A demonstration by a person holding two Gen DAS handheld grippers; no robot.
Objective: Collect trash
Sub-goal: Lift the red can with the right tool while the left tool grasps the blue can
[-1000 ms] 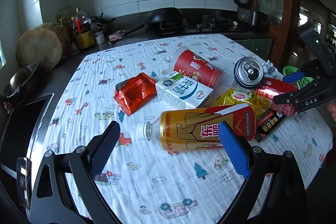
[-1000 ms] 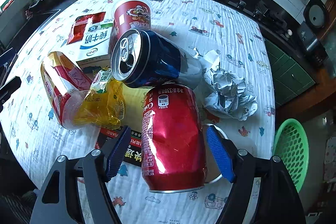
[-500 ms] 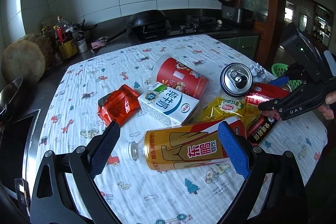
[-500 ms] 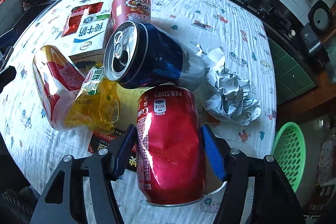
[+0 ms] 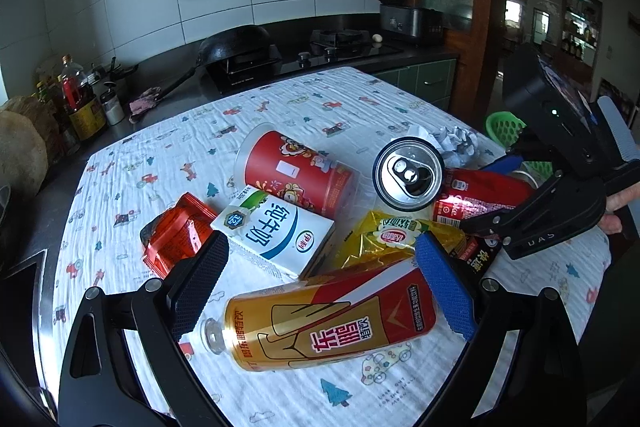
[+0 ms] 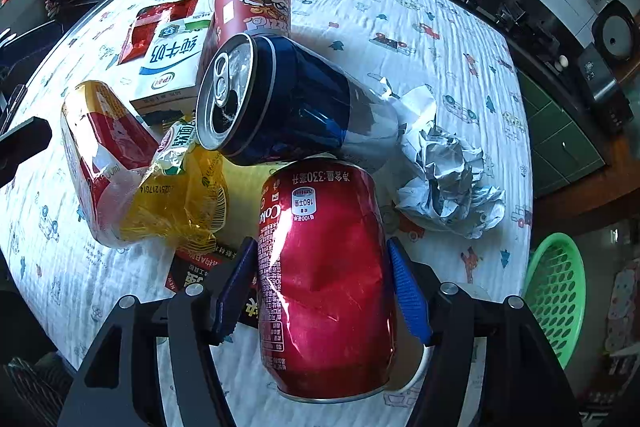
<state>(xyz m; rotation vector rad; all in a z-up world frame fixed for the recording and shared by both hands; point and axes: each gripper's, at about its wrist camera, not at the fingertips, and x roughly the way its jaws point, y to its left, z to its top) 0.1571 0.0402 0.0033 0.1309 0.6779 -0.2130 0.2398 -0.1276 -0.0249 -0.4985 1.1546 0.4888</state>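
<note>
Red can point(image 6: 326, 279) sits between steeply down-tilted, slightly opening right tongs point(image 6: 324, 287).

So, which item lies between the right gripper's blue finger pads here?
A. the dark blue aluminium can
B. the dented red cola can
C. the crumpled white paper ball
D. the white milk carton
B: in the right wrist view the dented red cola can lies between the right gripper, with a blue pad on each side of it.

My right gripper point(image 6: 322, 285) straddles the red cola can point(image 6: 324, 279), jaws opening slightly, pads at its dented sides; blue can point(image 6: 296, 103) lies just beyond.
</note>
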